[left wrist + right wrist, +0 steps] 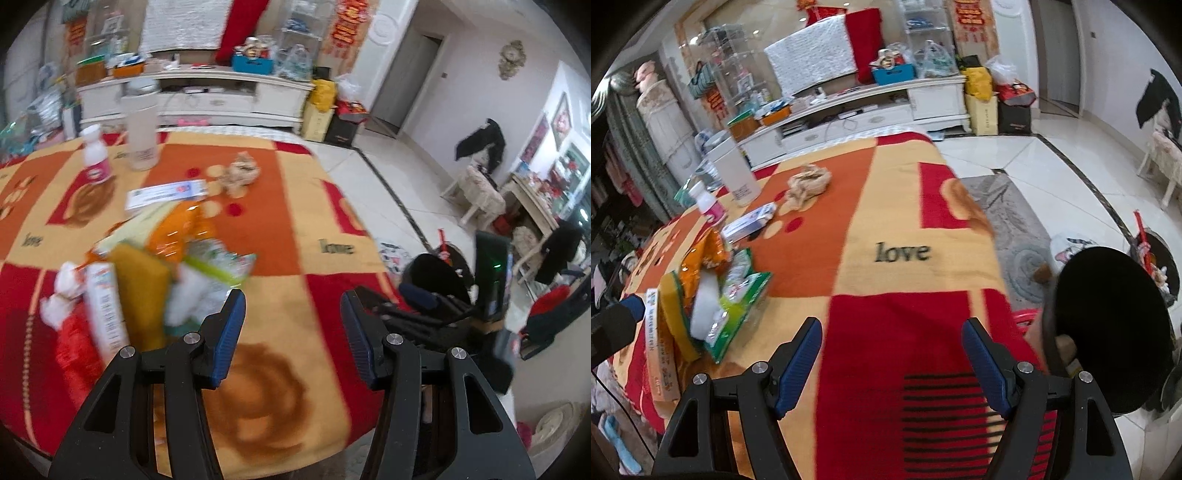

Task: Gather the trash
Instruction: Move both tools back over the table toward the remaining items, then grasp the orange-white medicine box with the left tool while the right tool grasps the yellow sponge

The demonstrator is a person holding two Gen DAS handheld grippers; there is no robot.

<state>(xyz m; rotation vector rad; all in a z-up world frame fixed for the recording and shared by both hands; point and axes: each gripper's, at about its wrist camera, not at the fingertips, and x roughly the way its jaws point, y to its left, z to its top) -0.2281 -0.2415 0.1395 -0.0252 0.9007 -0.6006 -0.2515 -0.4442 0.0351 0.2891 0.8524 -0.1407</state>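
A heap of trash lies on the blanket-covered table (325, 206): an orange snack bag (177, 229), a green-and-white wrapper (221, 262), white tissue (188, 299), a yellow sponge (140, 284) and a carton (105, 310). Crumpled paper (242, 171) sits farther back. My left gripper (291, 299) hovers open just right of the heap, nothing between its fingers. In the right wrist view the same heap (713, 295) is at the left and the crumpled paper (809, 184) farther back. My right gripper (892, 328) is open over the red patch near the table's edge, empty.
A pink-and-white bottle (96, 155), a tall white container (142, 136) and a flat blue-and-white box (166, 192) stand behind the heap. A black round bin-like thing (1108, 325) sits off the table's right edge. A white TV cabinet (868, 107) lines the far wall.
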